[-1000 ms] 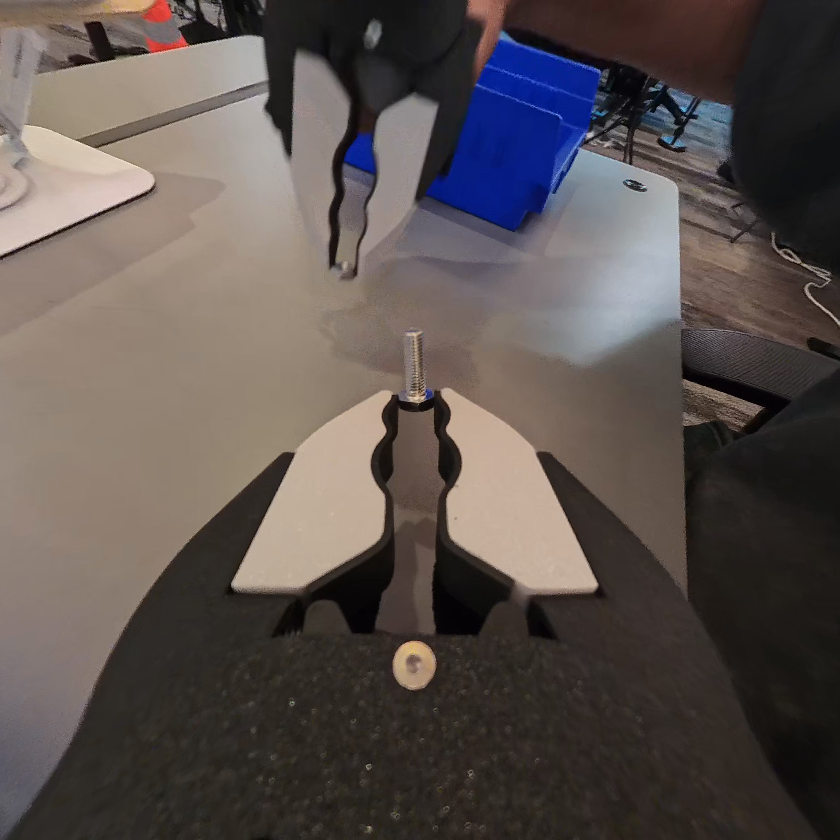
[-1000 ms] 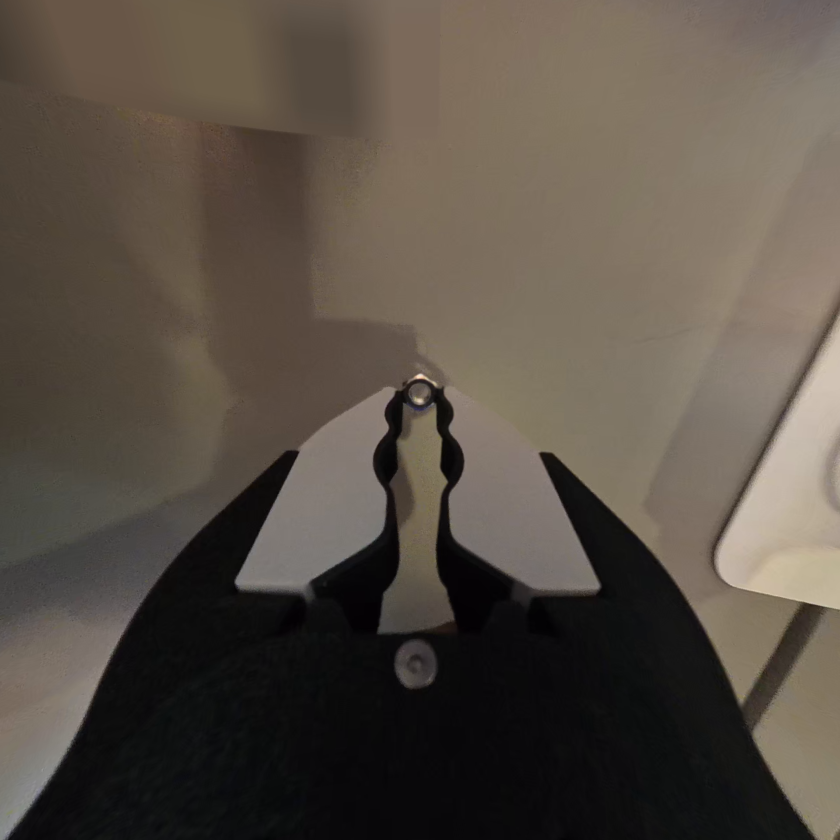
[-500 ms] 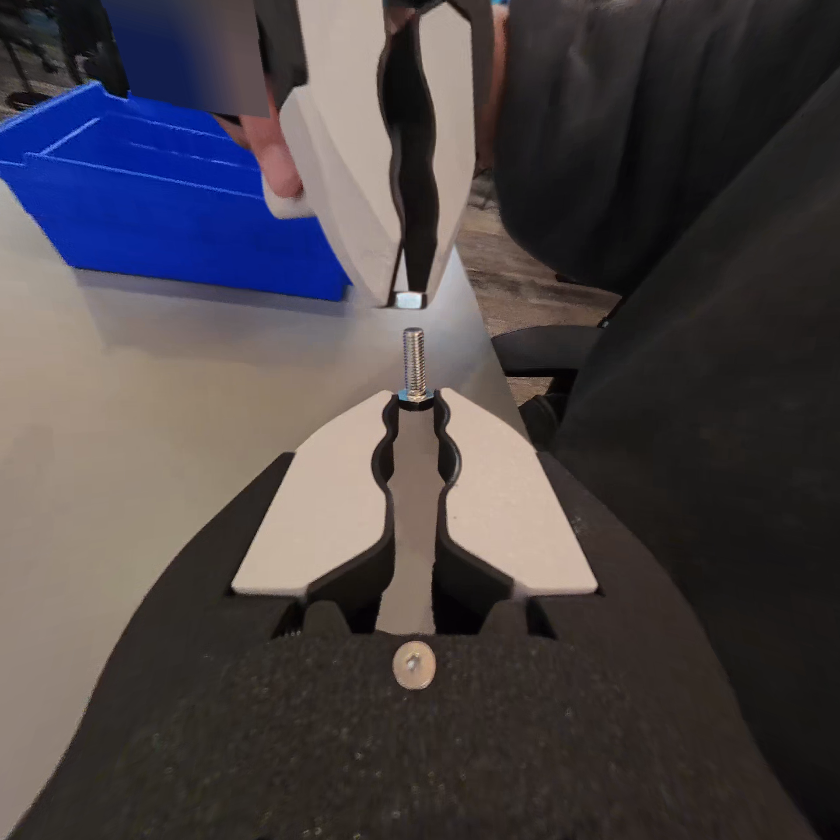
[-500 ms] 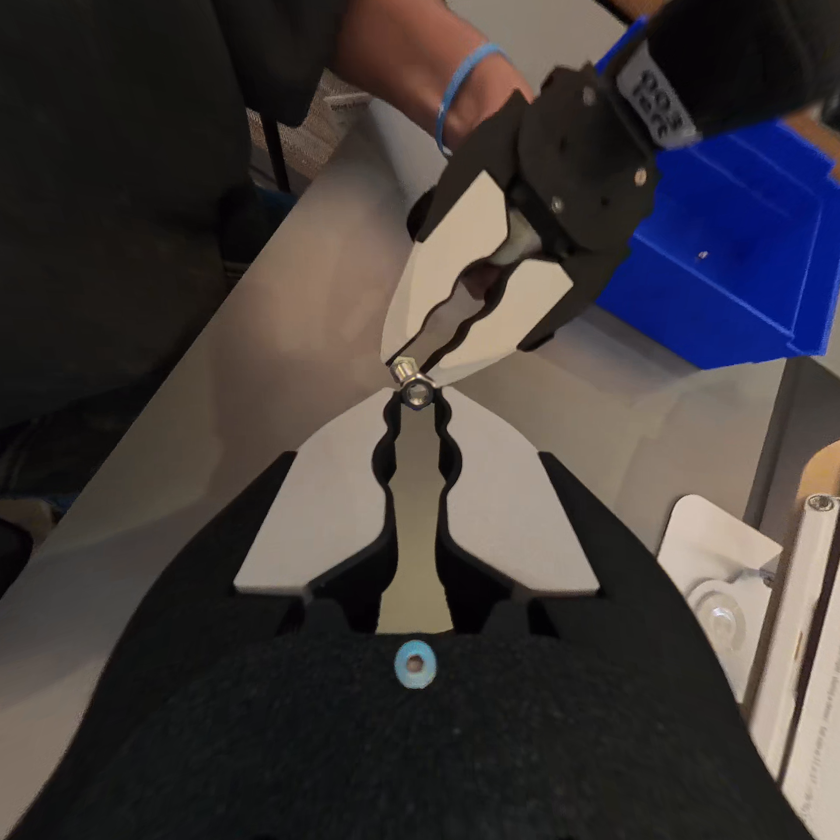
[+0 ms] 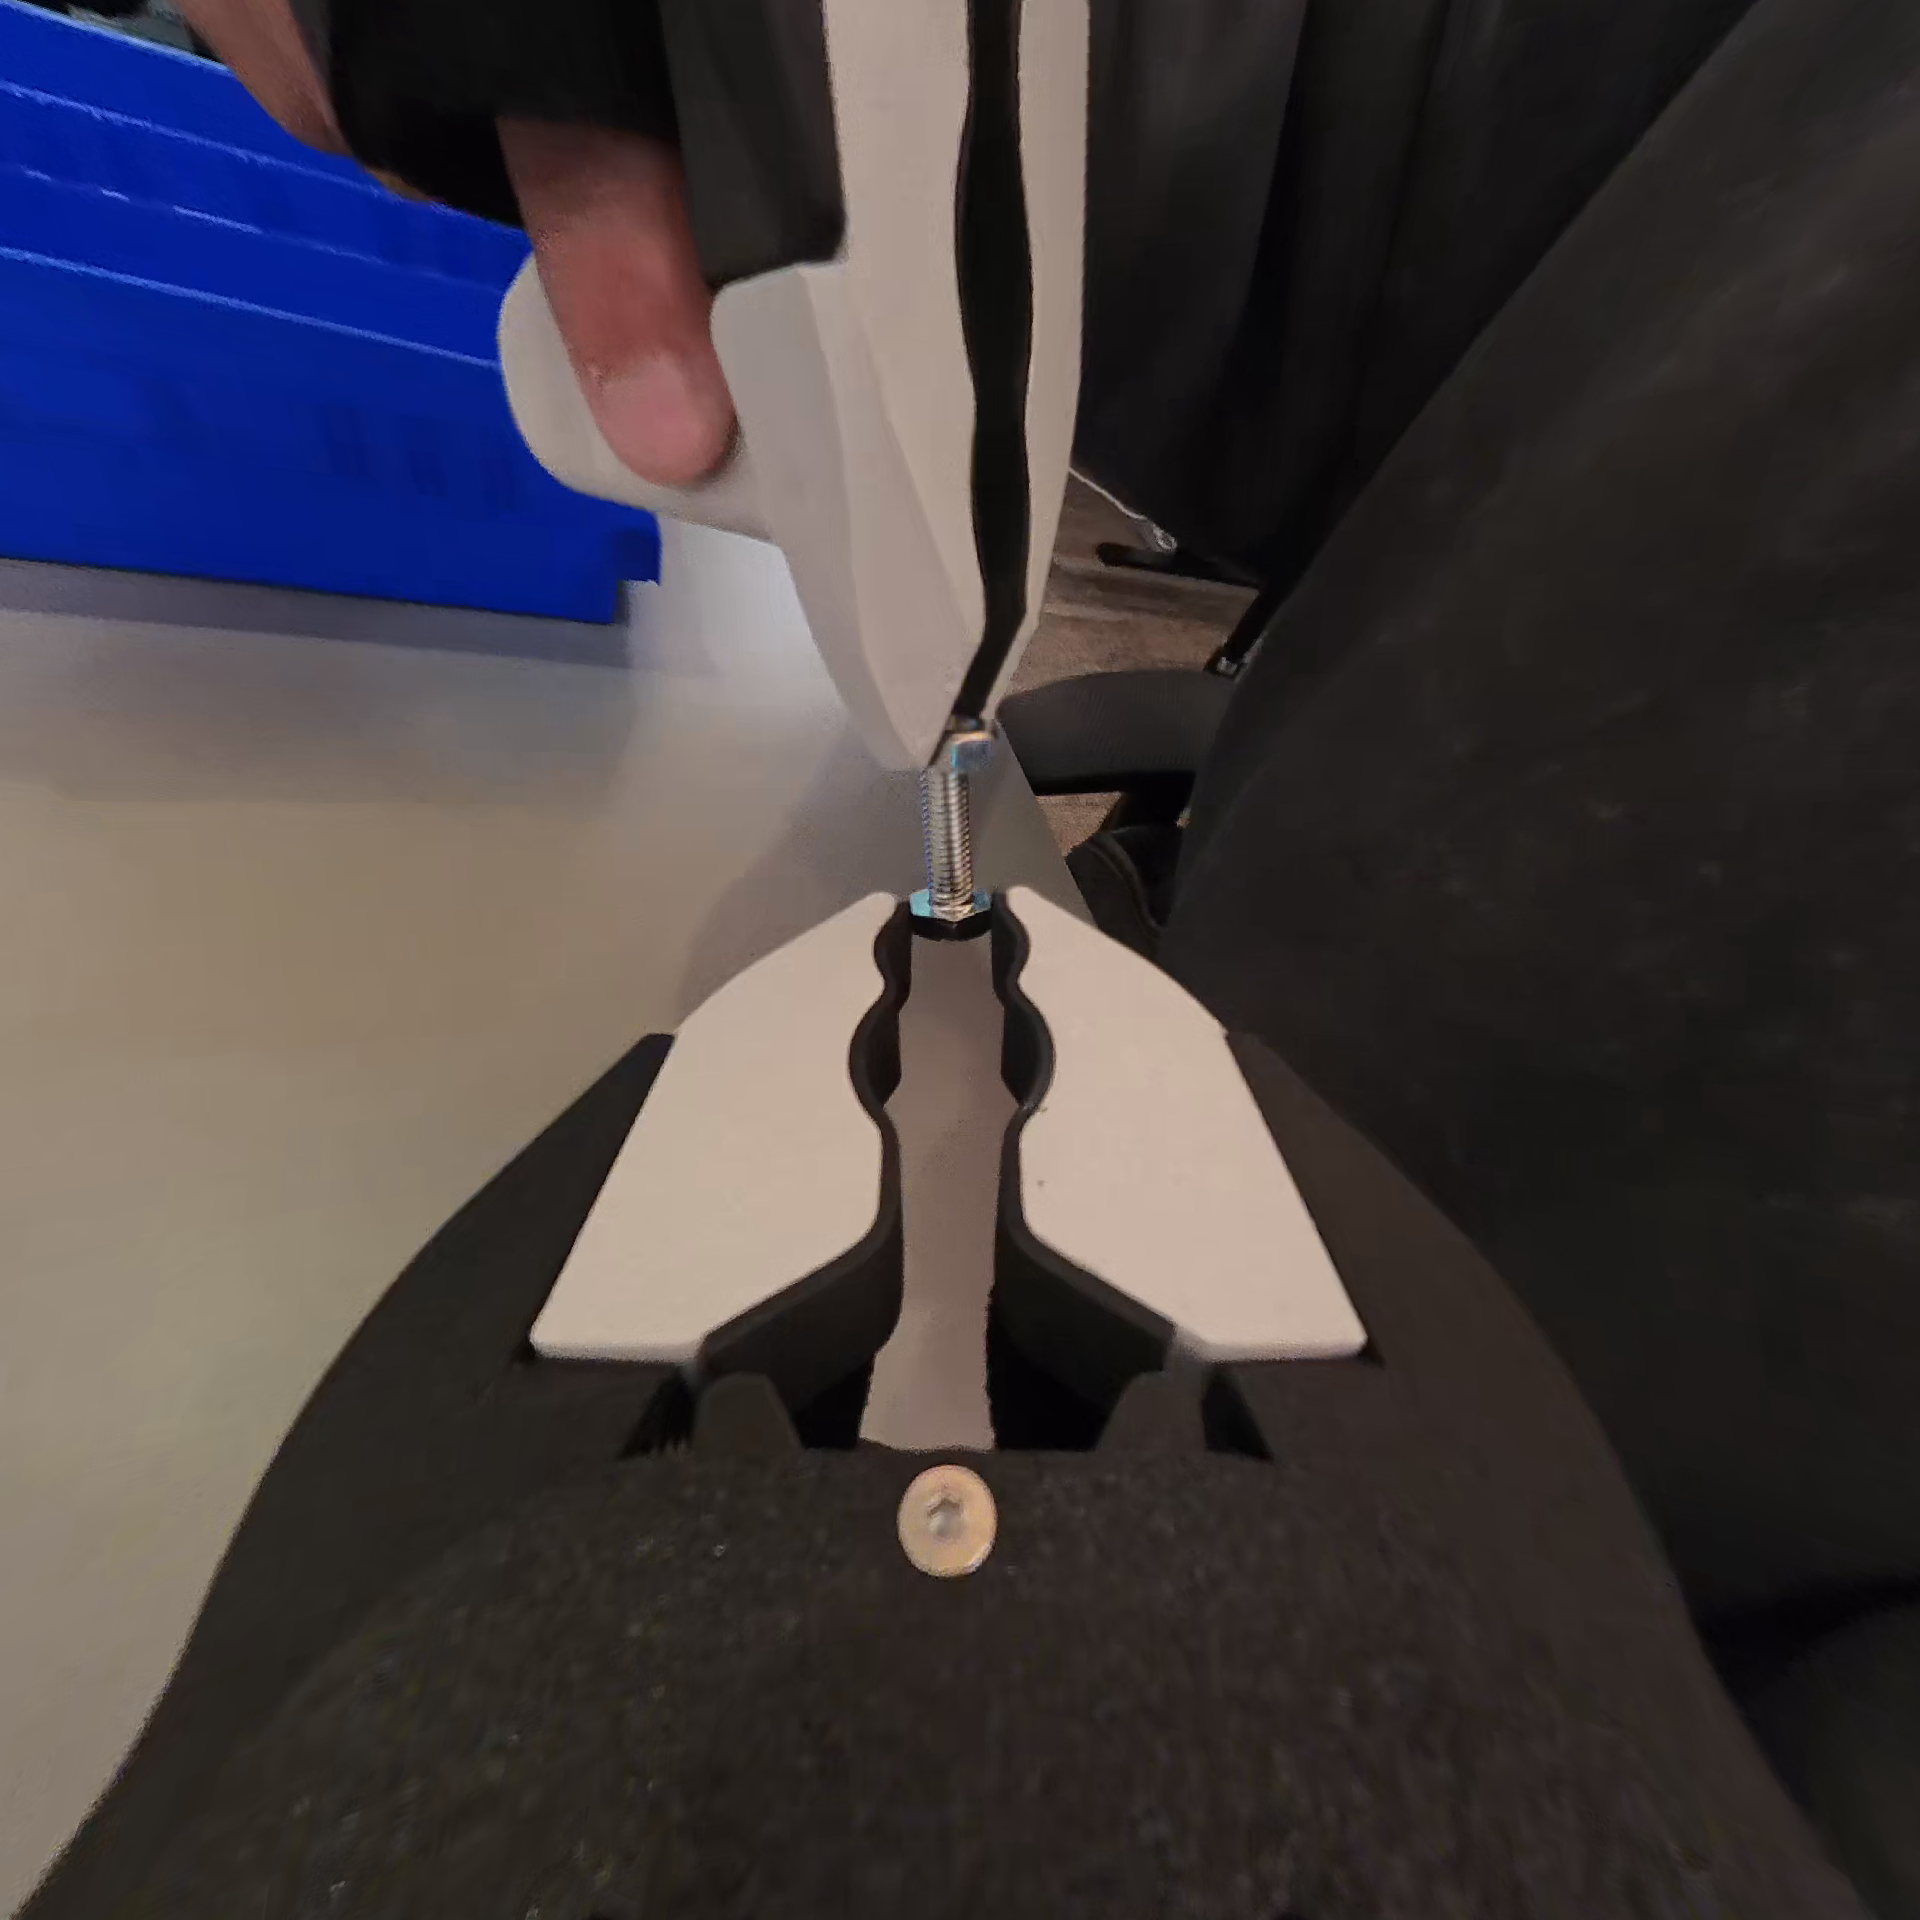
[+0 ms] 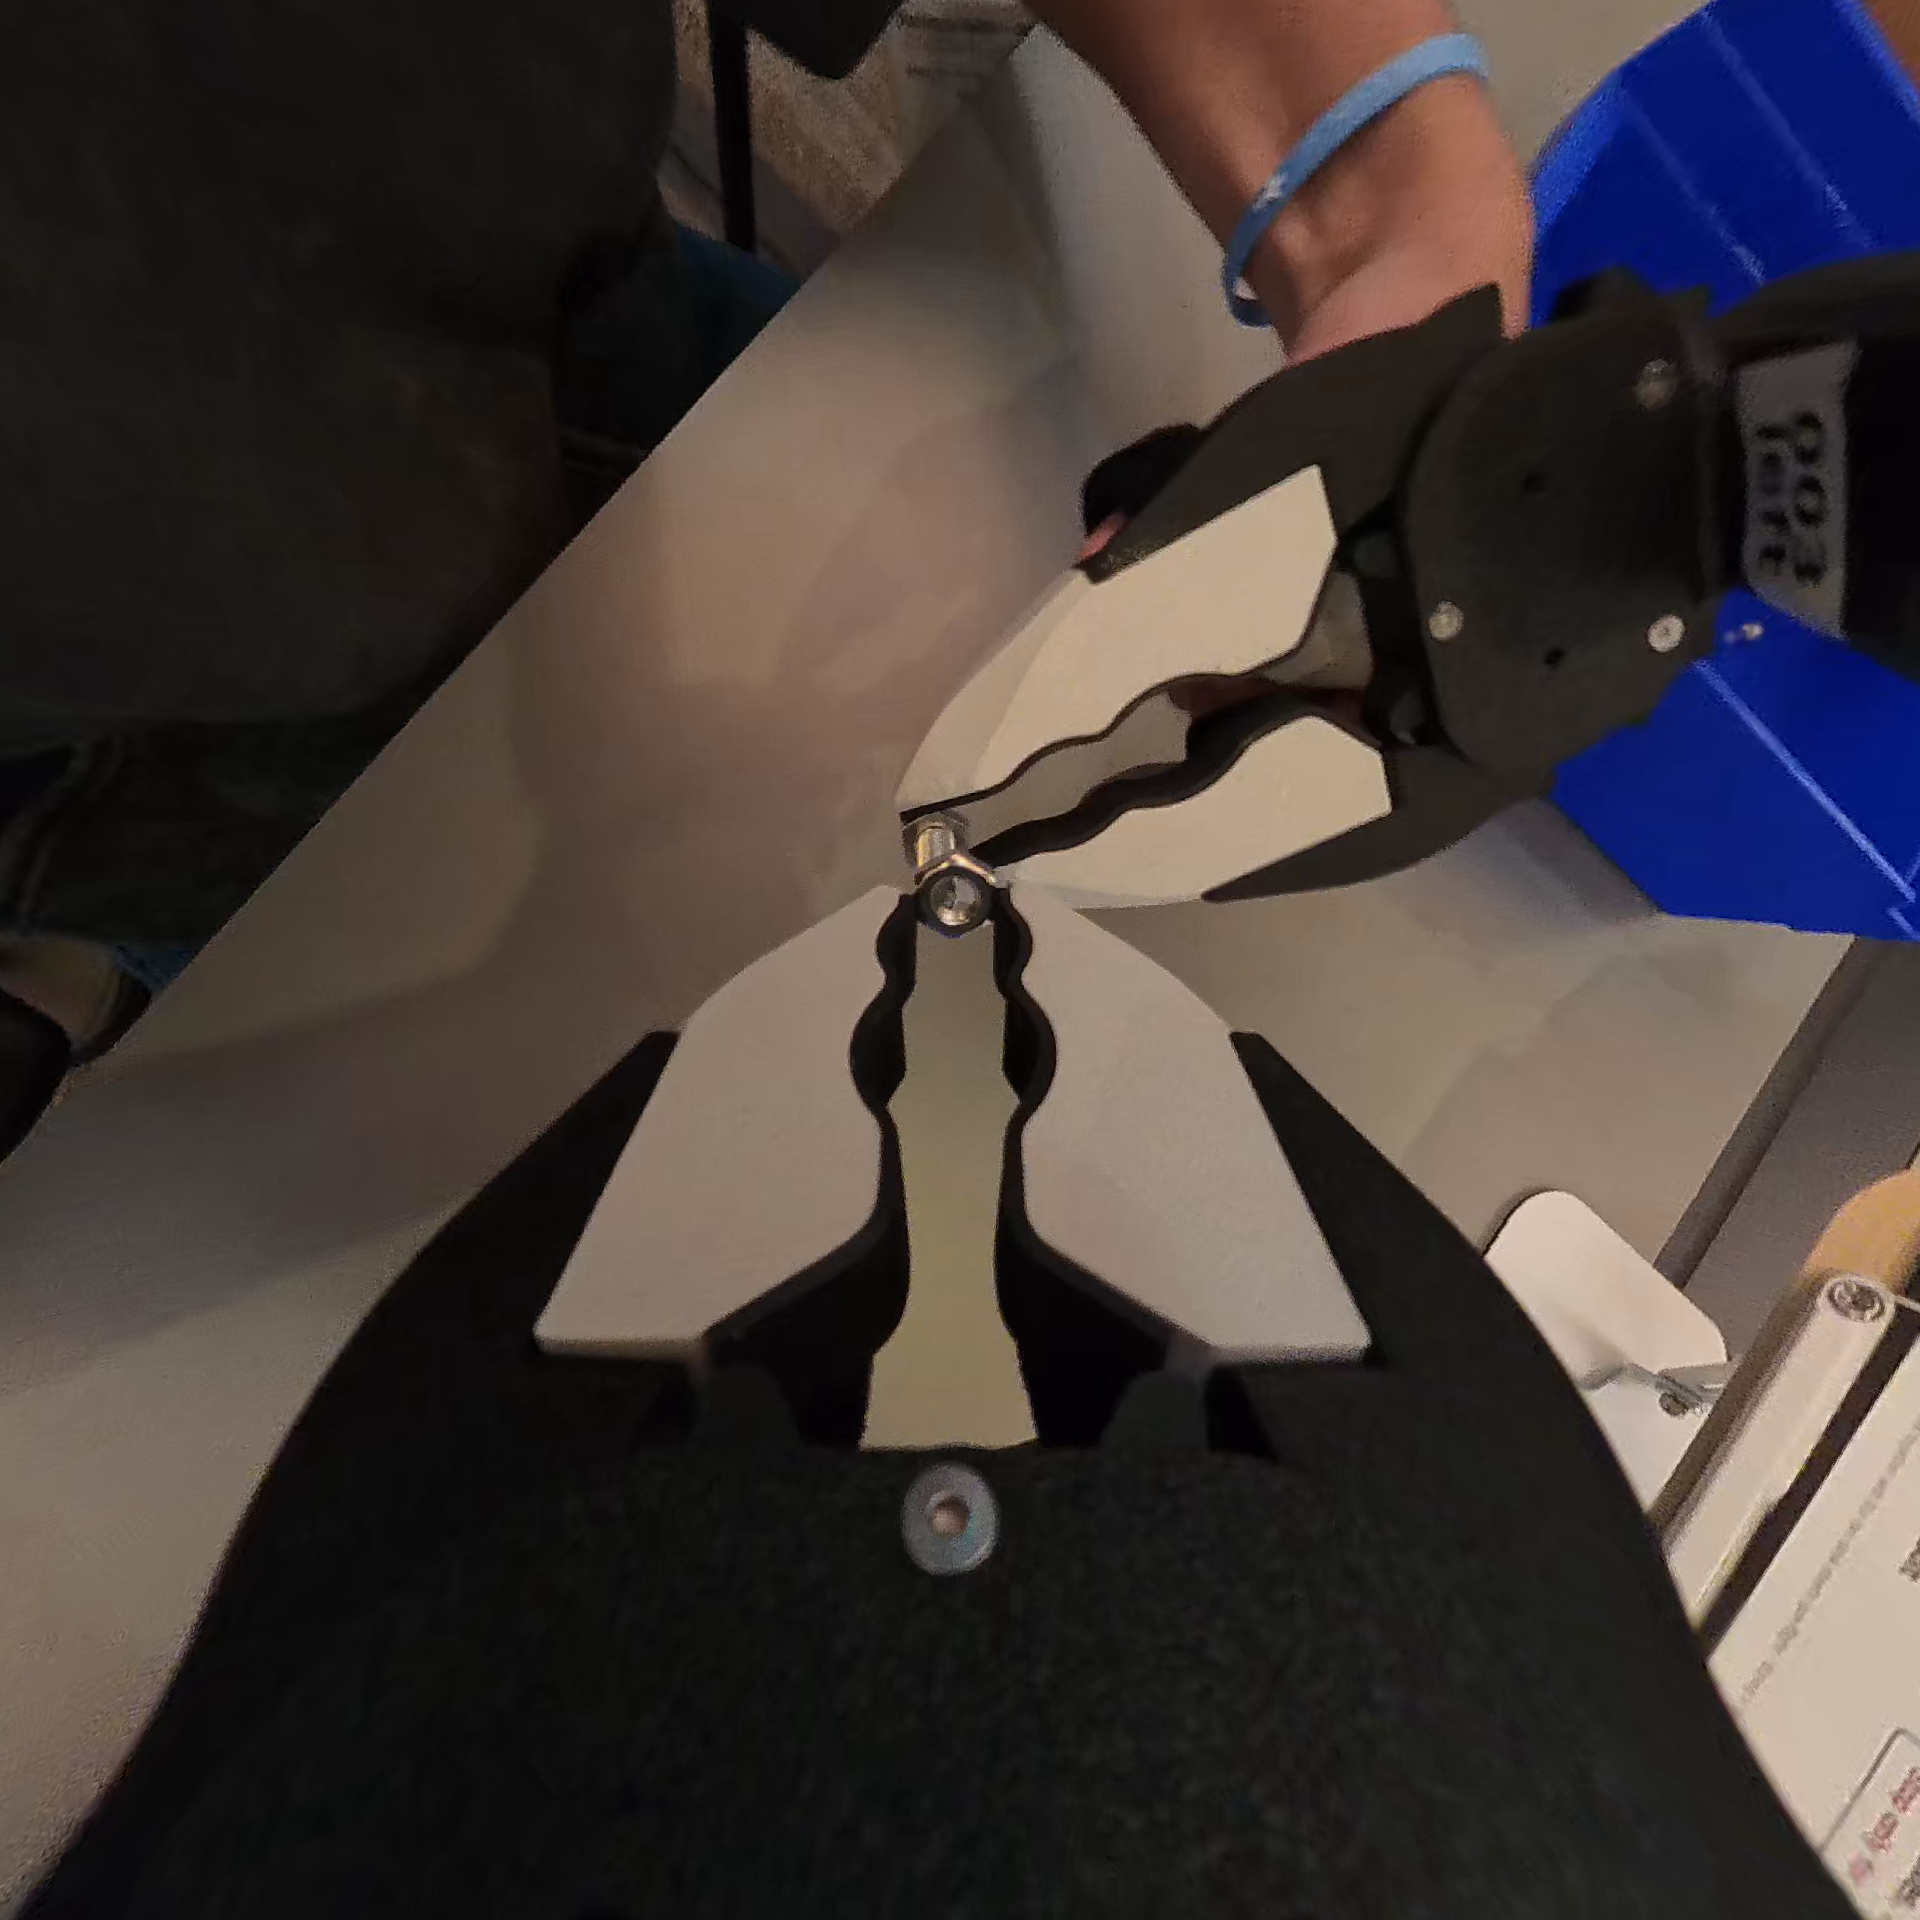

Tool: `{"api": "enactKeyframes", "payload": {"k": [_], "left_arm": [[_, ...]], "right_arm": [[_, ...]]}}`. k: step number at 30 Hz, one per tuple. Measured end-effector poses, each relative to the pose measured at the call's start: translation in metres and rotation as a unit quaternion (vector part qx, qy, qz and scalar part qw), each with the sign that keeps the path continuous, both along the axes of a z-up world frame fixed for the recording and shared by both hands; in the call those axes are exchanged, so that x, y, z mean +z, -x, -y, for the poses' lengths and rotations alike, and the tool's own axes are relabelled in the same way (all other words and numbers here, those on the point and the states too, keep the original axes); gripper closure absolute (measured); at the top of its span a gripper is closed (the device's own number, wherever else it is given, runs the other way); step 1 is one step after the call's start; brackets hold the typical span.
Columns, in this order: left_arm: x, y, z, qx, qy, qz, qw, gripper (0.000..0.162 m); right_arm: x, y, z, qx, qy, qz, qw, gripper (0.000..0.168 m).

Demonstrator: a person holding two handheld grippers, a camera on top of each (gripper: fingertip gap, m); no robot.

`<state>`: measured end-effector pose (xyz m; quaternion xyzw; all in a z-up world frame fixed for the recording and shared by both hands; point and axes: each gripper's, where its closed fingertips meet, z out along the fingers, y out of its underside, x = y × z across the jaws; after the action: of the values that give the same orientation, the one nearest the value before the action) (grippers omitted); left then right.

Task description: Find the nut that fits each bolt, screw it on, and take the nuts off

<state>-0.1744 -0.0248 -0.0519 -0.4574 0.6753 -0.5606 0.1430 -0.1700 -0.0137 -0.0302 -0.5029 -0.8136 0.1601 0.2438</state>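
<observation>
At frame centre, the left gripper (image 5: 948, 914) was clamped on the bolt (image 5: 948, 842) by its head, shank pointing away. The right gripper (image 6: 956, 904) pinched a nut (image 6: 956, 896) against the bolt's tip, above the table (image 5: 312, 935). A bin (image 5: 260, 416) sat upper left.

Blue bin (image 5: 260, 416) on grey table (image 5: 312, 935); white stand base (image 6: 1600, 1309) at table's far side.

Nut (image 5: 967, 746) atop bolt (image 5: 948, 847) tip; bin (image 5: 260, 416) left behind, on table (image 5: 312, 935).
</observation>
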Motion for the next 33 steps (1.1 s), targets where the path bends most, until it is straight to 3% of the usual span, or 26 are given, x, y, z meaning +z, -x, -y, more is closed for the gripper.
{"api": "enactKeyframes", "payload": {"k": [1, 8, 15, 20, 33], "left_arm": [[0.001, 0.002, 0.001, -0.012, 0.006, -0.003, 1.0, 0.148], [0.017, 0.014, 0.004, -0.066, 0.068, 0.017, 0.995, 0.148], [0.032, 0.027, 0.013, -0.128, 0.139, 0.045, 0.981, 0.148], [0.026, 0.03, 0.022, -0.162, 0.133, 0.028, 0.977, 0.149], [0.003, 0.007, -0.013, 0.021, 0.03, 0.022, 0.999, 0.148]], "right_arm": [[0.001, 0.002, 0.002, 0.009, 0.0, 0.004, 1.0, 0.154], [0.011, 0.008, 0.008, 0.044, -0.025, 0.024, 0.998, 0.154], [0.025, 0.022, 0.013, 0.08, -0.092, -0.019, 0.992, 0.154], [0.02, 0.025, 0.023, 0.103, -0.107, 0.0, 0.989, 0.154], [-0.001, 0.005, -0.013, -0.046, 0.006, -0.029, 0.999, 0.154]]}}
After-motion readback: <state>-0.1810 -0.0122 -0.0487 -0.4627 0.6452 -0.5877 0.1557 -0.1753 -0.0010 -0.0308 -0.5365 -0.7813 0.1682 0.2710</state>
